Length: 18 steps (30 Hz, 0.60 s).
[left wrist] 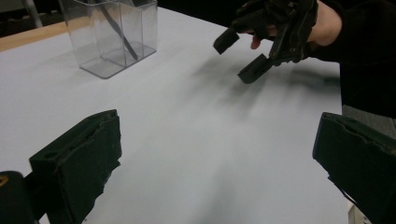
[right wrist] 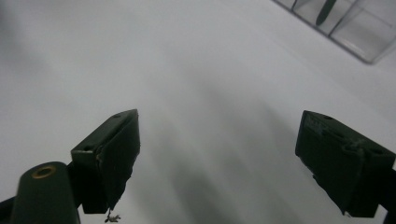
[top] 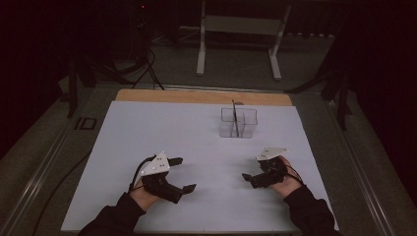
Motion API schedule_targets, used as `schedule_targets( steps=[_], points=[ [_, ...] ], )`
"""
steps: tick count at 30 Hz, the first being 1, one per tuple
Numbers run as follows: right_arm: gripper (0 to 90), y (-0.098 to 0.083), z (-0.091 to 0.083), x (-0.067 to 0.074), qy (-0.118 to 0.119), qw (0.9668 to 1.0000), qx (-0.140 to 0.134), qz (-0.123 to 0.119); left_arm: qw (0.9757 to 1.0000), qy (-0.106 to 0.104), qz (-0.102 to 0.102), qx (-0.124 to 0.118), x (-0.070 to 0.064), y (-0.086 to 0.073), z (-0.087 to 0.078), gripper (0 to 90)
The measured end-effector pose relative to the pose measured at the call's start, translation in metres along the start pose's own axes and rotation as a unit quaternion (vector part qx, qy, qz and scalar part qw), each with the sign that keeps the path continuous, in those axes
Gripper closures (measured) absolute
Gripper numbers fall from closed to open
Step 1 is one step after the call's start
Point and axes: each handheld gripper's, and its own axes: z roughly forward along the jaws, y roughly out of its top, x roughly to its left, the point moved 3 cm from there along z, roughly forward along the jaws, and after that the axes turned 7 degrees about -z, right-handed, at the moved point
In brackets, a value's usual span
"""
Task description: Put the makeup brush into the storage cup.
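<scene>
Hand-held grippers L (top: 180, 174) & R (top: 251, 168) both spread, empty, clear bin (top: 238, 123) beyond, no legible text.

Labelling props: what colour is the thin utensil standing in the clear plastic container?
Black thin utensil, leaning in the clear plastic container; the left gripper view shows it best.

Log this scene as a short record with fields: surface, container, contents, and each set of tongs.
surface: white table sheet
container: clear two-compartment bin, upright, toward the far side, right of centre
contents: one dark slender tool leaning inside the bin
left tongs: open, nothing between them, near edge, left
right tongs: open, nothing between them, near edge, right
contact: neither set touches the bin
</scene>
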Motion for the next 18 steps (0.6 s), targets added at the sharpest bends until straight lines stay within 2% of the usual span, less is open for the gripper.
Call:
schedule_targets(
  steps=[3,5,7,11,13,14,18],
  points=[
    [13.9,-0.006,-0.003,0.002,0.000,1.0000,-0.006,0.006,1.0000,0.001,0.001,-0.001,0.002,-0.003,-0.003,2.4],
    [13.8,-0.012,-0.008,0.004,0.002,0.9997,-0.022,0.007,0.9997,-0.015,-0.005,-0.016,0.006,-0.005,-0.009,2.4],
    [13.6,-0.017,-0.010,0.006,0.007,0.9992,-0.039,0.008,0.9994,-0.024,0.002,-0.025,0.009,-0.007,-0.014,2.4],
    [13.4,-0.027,-0.012,0.011,0.024,0.9976,-0.064,0.013,0.9994,-0.027,0.008,-0.020,0.013,-0.012,-0.024,2.5],
    [13.4,-0.029,-0.013,0.012,0.025,0.9973,-0.068,0.012,0.9995,-0.026,0.009,-0.018,0.015,-0.013,-0.028,2.6],
    [13.3,-0.035,-0.015,0.014,0.031,0.9960,-0.083,0.012,0.9996,-0.025,0.007,-0.015,0.018,-0.015,-0.033,2.6],
    [13.1,-0.040,-0.018,0.015,0.032,0.9955,-0.089,0.006,0.9995,-0.028,0.010,-0.013,0.022,-0.018,-0.041,2.6]
  ],
)
